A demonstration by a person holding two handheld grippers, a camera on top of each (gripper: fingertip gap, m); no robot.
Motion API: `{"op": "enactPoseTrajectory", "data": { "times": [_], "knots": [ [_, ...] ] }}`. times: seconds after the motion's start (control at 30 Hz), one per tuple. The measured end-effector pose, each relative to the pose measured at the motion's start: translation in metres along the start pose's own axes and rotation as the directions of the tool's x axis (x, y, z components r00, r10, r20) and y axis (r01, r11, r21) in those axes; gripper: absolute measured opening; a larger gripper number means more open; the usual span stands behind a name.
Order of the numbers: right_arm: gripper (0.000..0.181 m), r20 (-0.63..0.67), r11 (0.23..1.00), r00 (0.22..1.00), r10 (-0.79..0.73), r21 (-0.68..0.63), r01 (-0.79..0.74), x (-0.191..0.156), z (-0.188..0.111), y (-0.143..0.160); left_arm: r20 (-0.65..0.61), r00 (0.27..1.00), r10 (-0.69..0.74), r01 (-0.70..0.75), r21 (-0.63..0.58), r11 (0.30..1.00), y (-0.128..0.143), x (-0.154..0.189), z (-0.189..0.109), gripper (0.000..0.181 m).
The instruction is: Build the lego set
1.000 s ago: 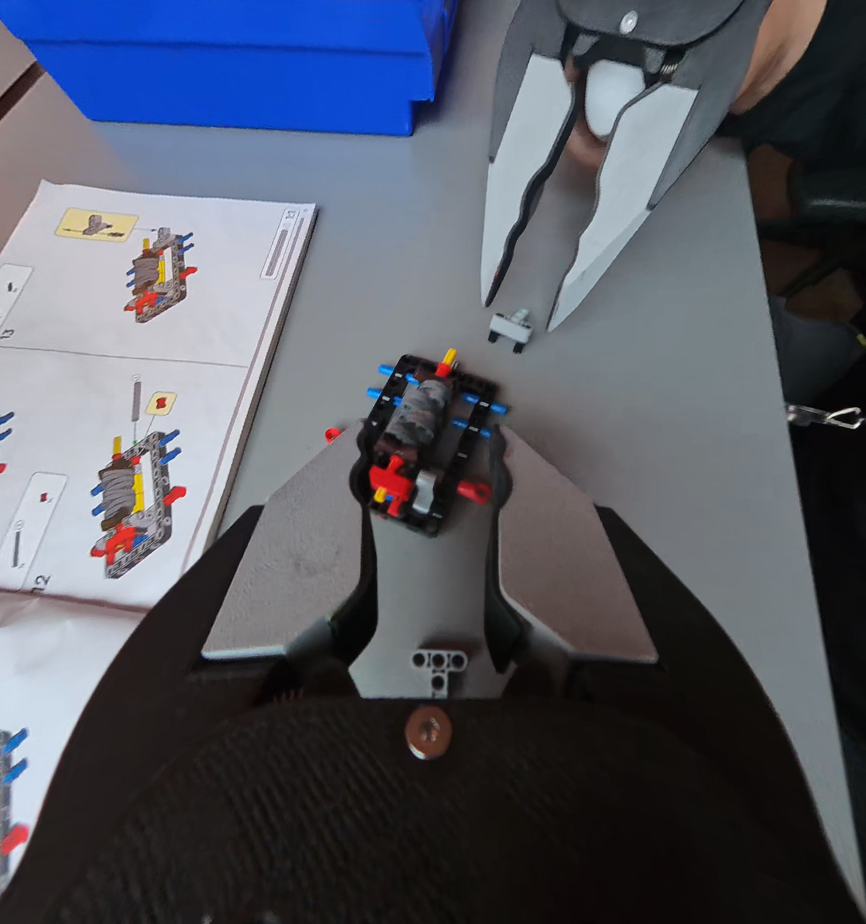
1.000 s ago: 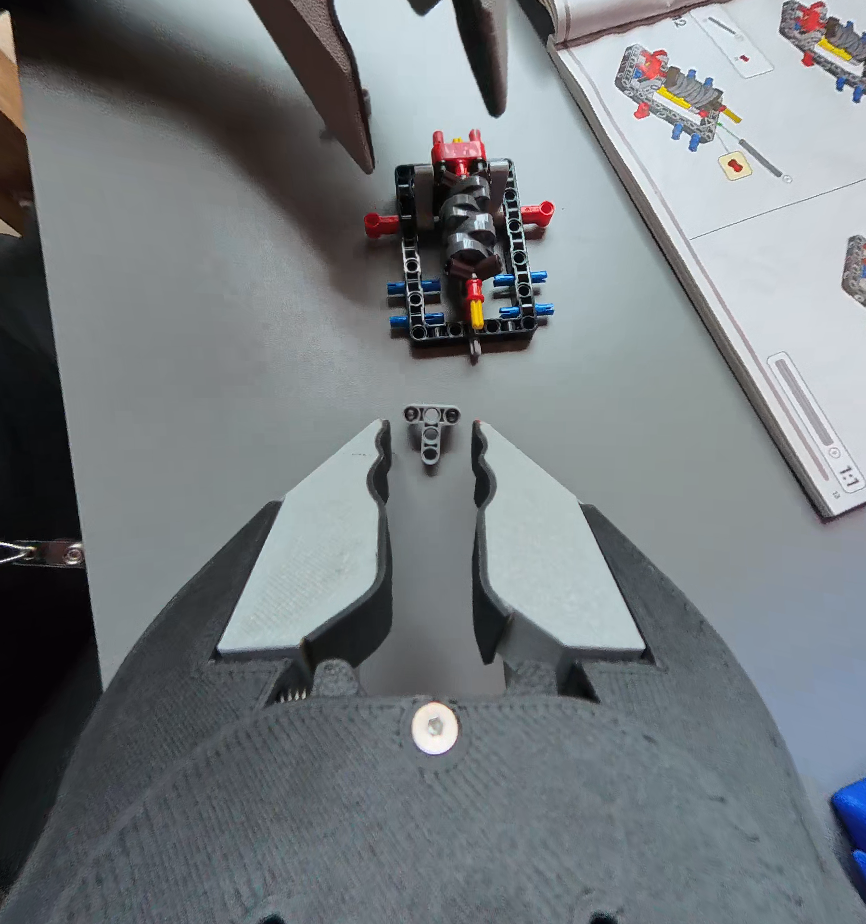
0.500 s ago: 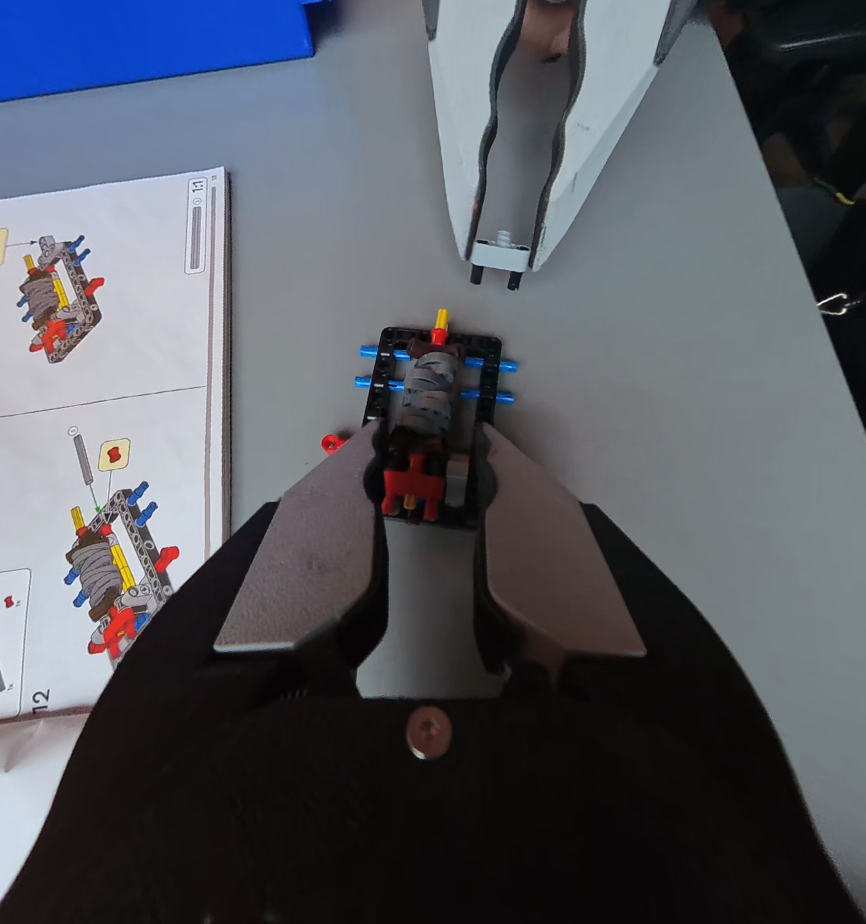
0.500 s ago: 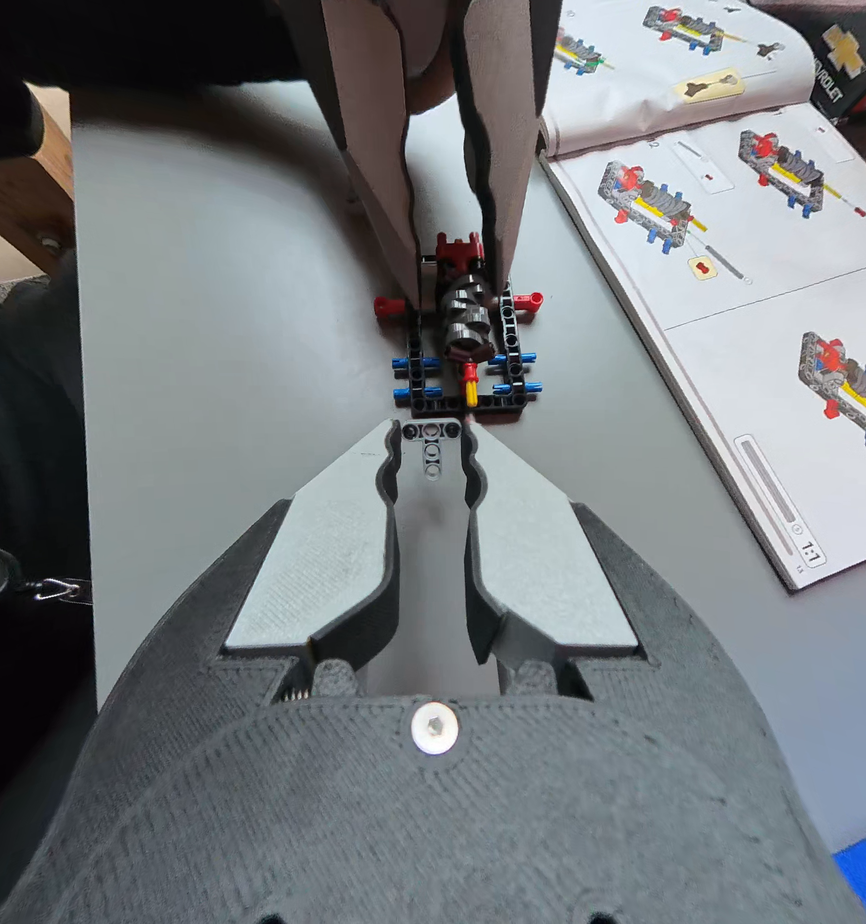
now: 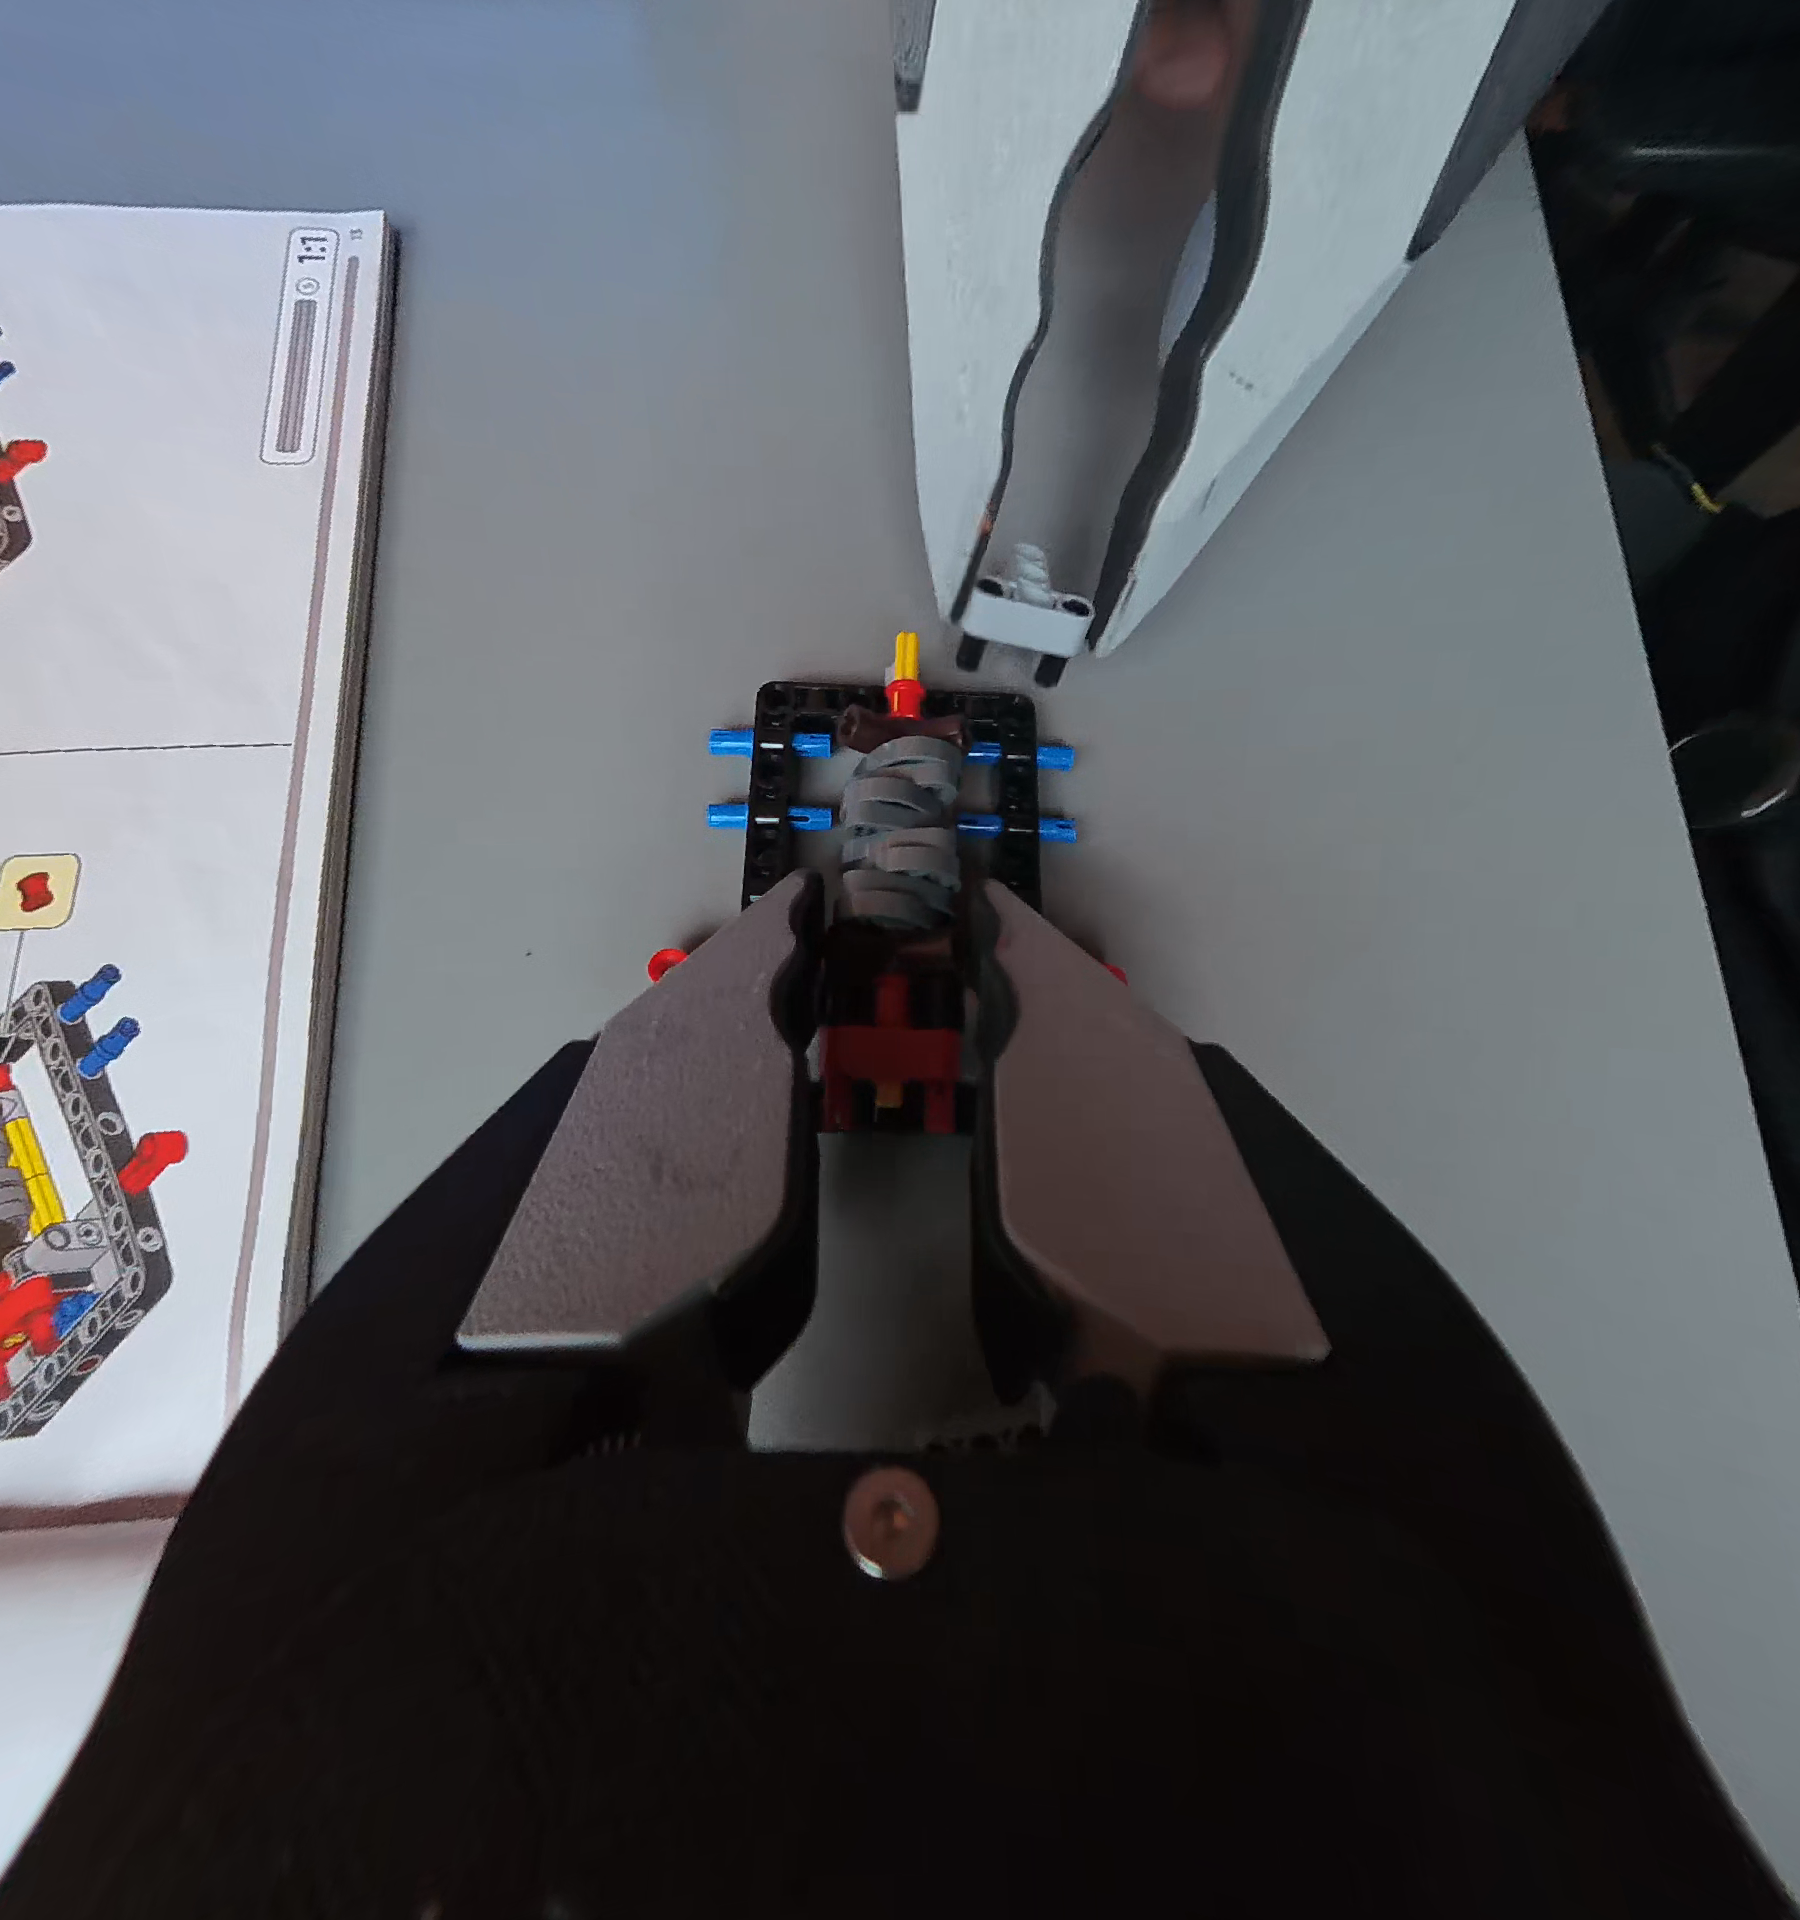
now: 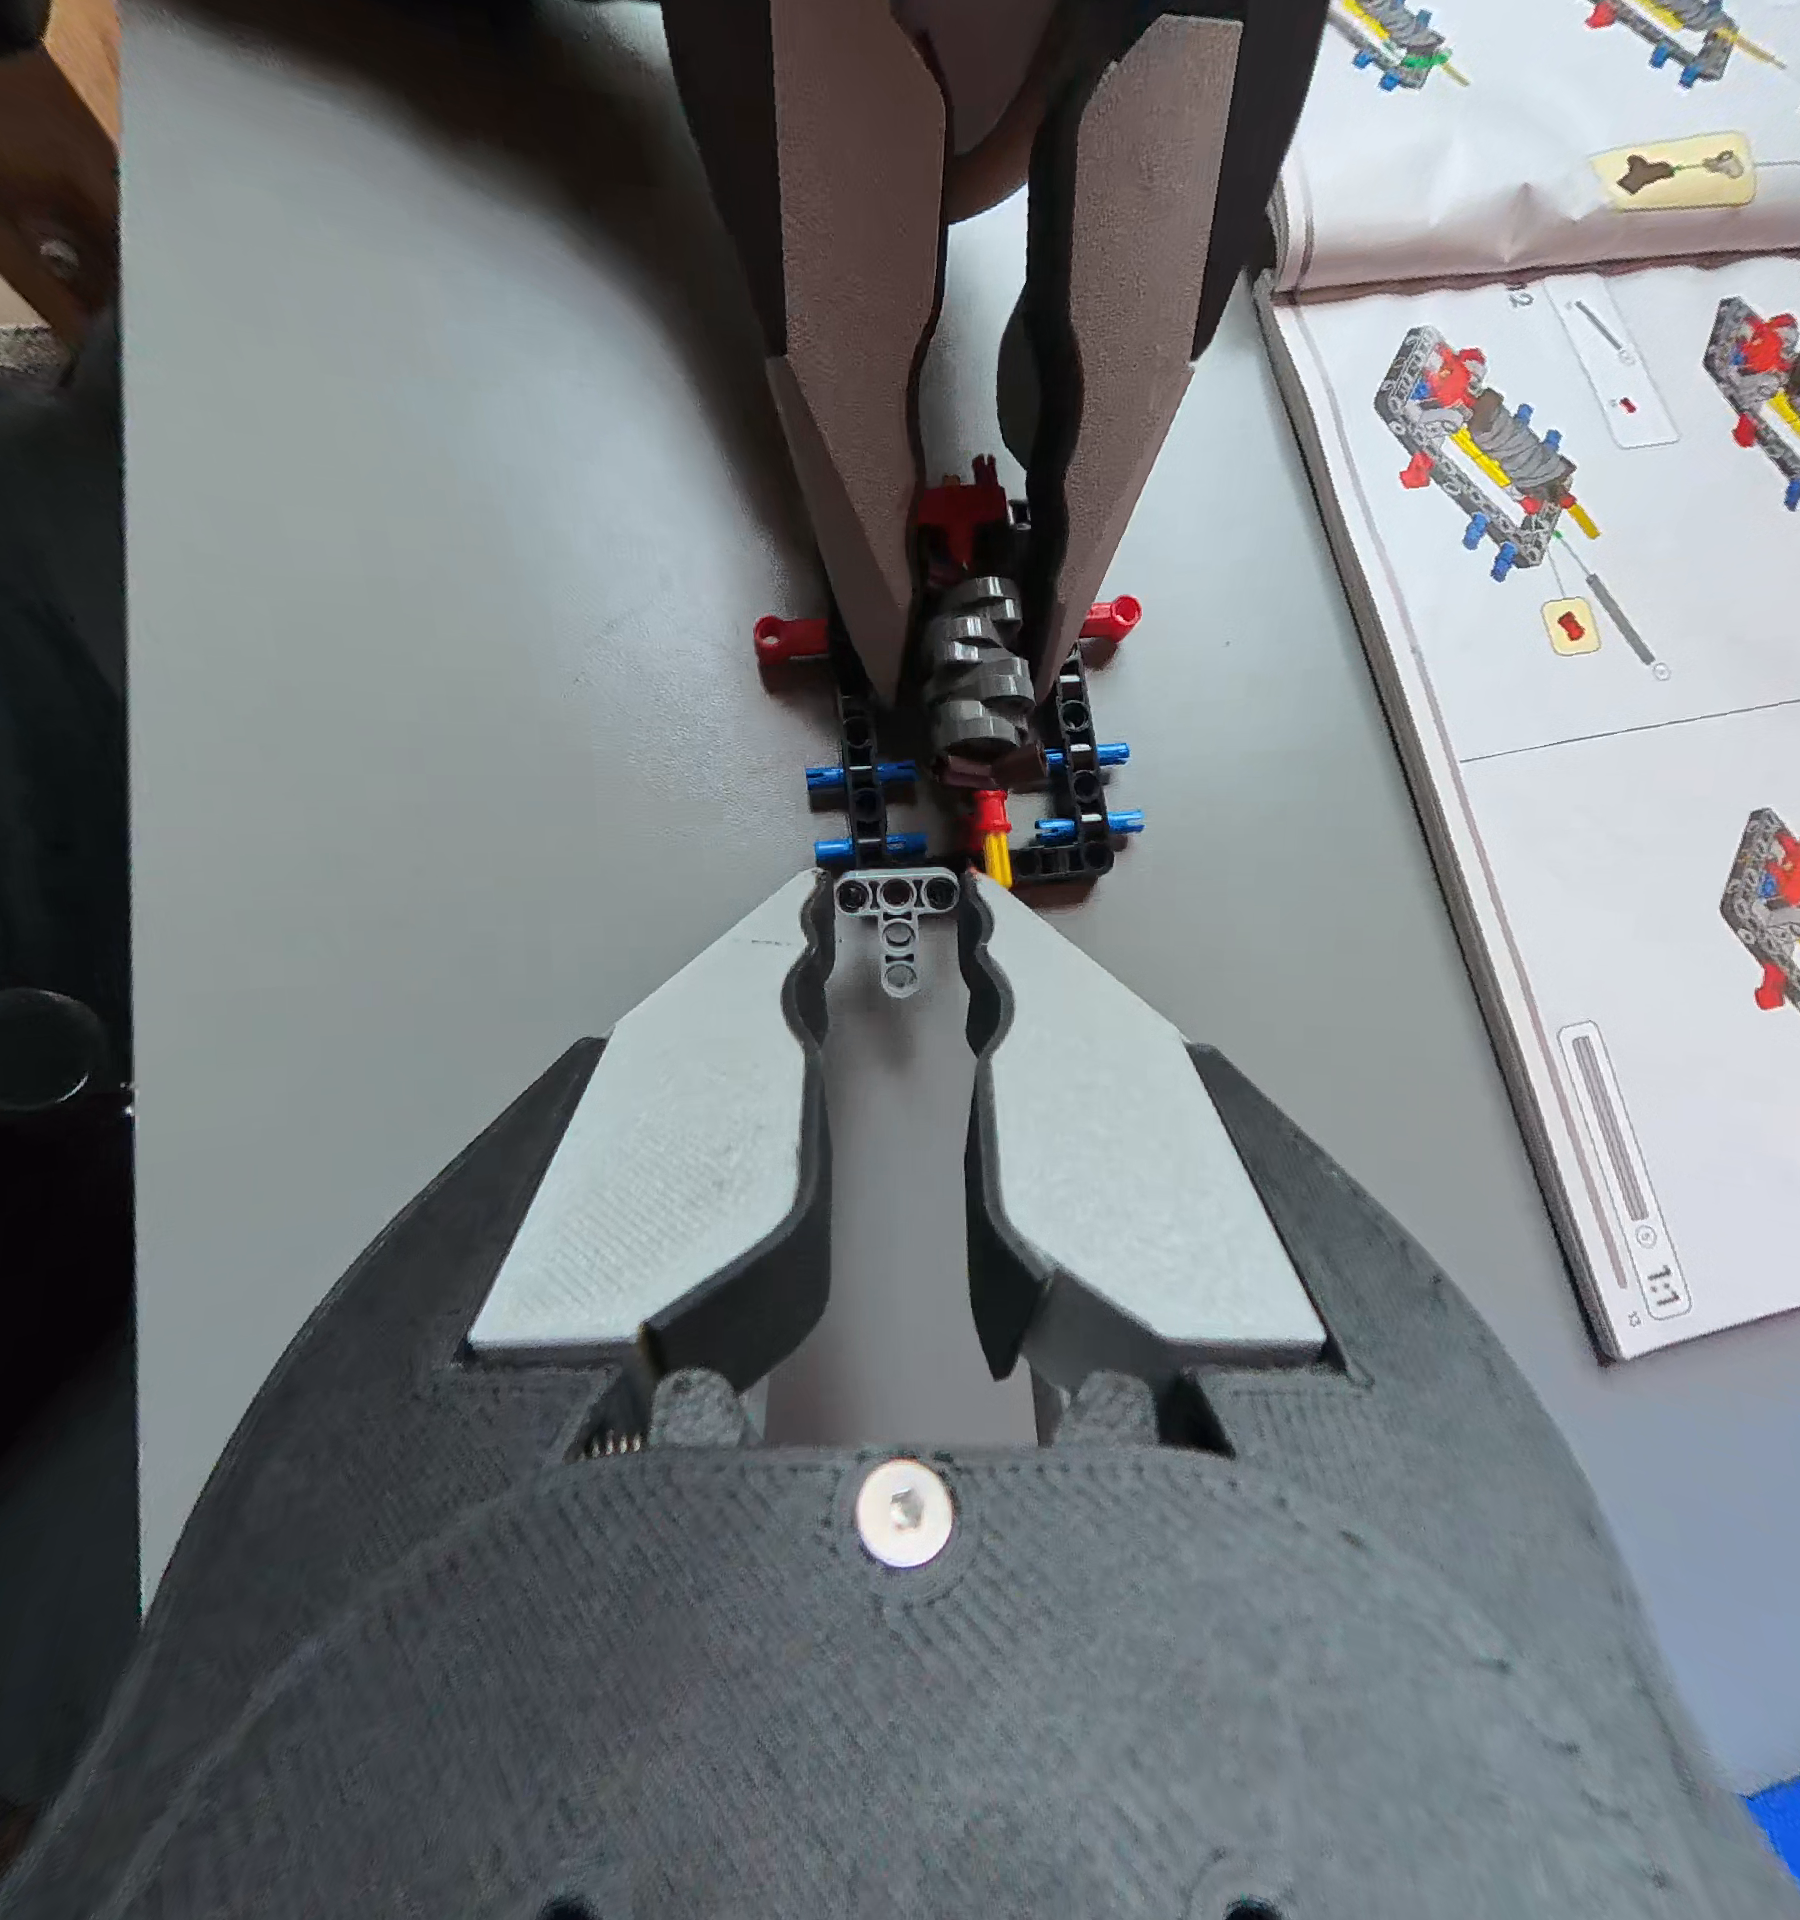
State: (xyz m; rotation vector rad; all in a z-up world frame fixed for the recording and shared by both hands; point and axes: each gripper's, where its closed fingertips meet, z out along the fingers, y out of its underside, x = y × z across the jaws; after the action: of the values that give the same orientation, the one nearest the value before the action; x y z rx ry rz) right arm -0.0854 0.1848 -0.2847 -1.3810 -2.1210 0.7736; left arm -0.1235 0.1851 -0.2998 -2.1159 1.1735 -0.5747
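— Manual (image 5: 148, 727) is lying open at the left of the table (image 5: 615, 468). What's my left gripper (image 5: 891, 914) doing?

— I'm pinching the frame (image 5: 771, 769) with it, fingers clamped on its near end, flat on the table.

— And the right gripper (image 6: 896, 894)?

— I'm gripping the grey T-piece (image 6: 898, 914) there, touching the frame's far edge.

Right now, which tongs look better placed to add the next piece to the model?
The right tongs: they are clamped on the grey T-shaped piece, right at the black frame's near edge. The left tongs are busy holding the frame down.
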Motion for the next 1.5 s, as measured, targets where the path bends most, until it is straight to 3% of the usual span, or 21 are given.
{"op": "enactPoseTrajectory", "data": {
  "times": [0.33,0.57,0.93,1.5],
  "knots": [
    [0.021,0.027,0.995,0.999,-0.047,-0.082,0.049,0.0007,0.0057,0.0014,-0.019,1.000,0.002,-0.002,0.007,1.000,-0.0004,0.0039,0.0014,0.025],
    [0.020,-0.037,0.982,0.991,-0.125,-0.146,0.119,0.0026,0.0079,0.0010,-0.013,1.000,-0.014,0.014,0.007,1.000,-0.0013,0.0040,0.0023,0.024],
    [0.021,-0.033,0.954,0.976,-0.216,-0.221,0.204,0.0037,0.0073,0.0010,-0.004,1.000,-0.007,0.007,0.005,1.000,-0.0015,0.0049,0.0024,0.024],
    [0.027,-0.030,0.978,0.990,-0.138,-0.162,0.132,-0.0006,0.0028,0.0020,-0.026,0.999,-0.026,0.026,0.010,1.000,-0.0013,0.0066,0.0027,0.024]
  ]
}}
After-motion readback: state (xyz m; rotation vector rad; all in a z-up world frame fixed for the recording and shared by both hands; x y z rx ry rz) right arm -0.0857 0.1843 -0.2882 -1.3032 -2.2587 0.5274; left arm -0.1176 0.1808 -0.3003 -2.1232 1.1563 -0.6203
